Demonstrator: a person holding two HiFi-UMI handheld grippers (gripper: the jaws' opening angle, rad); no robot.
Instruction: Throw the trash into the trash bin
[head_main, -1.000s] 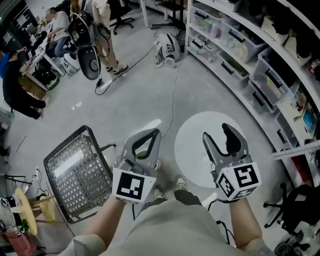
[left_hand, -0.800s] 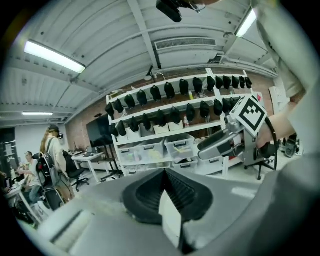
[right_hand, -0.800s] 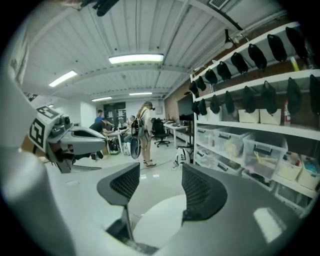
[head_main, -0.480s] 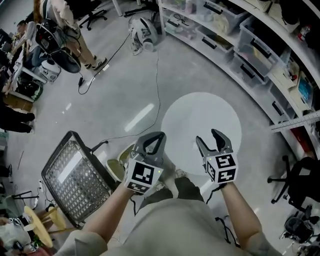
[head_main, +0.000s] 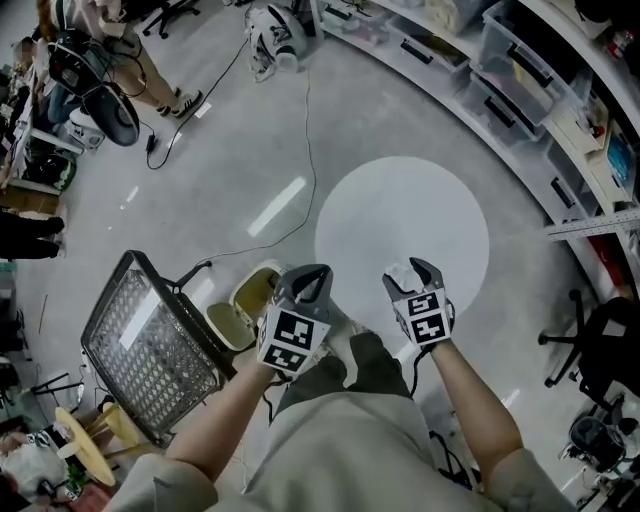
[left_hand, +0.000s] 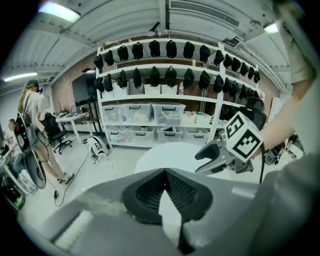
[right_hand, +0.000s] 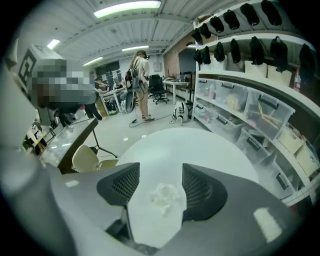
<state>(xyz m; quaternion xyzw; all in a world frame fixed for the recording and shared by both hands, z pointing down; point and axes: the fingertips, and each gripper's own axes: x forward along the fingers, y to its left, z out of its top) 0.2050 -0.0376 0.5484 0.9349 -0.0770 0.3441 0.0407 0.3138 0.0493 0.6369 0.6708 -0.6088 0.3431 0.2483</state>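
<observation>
A crumpled white paper wad (right_hand: 165, 196) lies on the round white table (head_main: 400, 215) near its front edge. My right gripper (head_main: 407, 273) hangs just above the wad with its jaws open. In the right gripper view the wad shows between the two pads (right_hand: 199, 187) without touching them. My left gripper (head_main: 311, 274) is beside it at the table's left front edge, shut with nothing held; its tips meet in the left gripper view (left_hand: 165, 172). A cream trash bin (head_main: 243, 301) with its lid up stands on the floor left of the table.
A black wire-mesh basket (head_main: 150, 345) on legs stands left of the bin. A cable (head_main: 305, 130) runs across the floor. Curved shelves with clear storage boxes (head_main: 520, 70) ring the right side. A person (head_main: 150, 60) stands at the far left.
Both grippers have dropped and come in over the table's front edge. The head view has tilted down, bringing the cream bin into sight. The right jaws stayed open.
</observation>
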